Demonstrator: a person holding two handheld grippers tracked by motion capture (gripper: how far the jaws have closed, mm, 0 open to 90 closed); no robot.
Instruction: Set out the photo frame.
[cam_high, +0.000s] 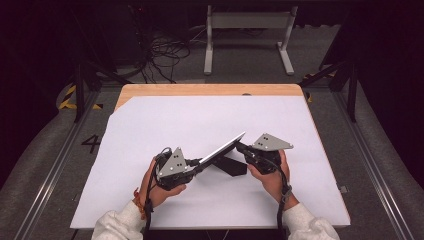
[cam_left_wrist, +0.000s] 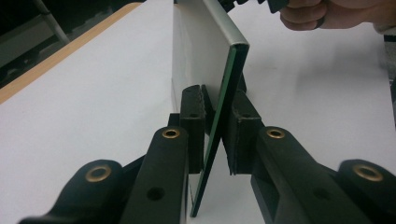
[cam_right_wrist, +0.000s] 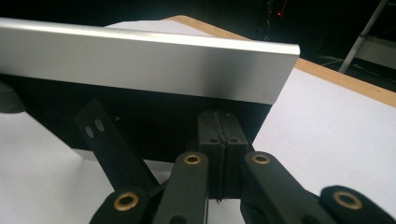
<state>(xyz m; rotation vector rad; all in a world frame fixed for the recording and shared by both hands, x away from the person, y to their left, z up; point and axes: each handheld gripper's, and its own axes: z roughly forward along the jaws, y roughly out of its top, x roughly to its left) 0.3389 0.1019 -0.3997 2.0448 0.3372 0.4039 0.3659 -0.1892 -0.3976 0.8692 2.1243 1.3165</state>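
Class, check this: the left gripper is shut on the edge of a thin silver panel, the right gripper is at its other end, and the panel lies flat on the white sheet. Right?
Not quite. The panel is not flat: the high view shows it tilted up off the white sheet. The left gripper is indeed shut on its edge, with the right gripper at the other end.

A sheet (cam_high: 200, 125) covers most of my tabletop (cam_high: 210, 89), leaving a strip of it bare along the far edge. Near the middle, toward my side, a flat panel (cam_high: 223, 148) stands tilted on the sheet, propped by a kickstand (cam_high: 231, 165) beneath it. My left gripper (cam_high: 197, 164) meets the panel's lower left end, its jaws on either side of the edge. My right gripper (cam_high: 239, 146) sits at the upper right end. Beyond the tabletop, a frame (cam_high: 247, 35) stands on the floor.
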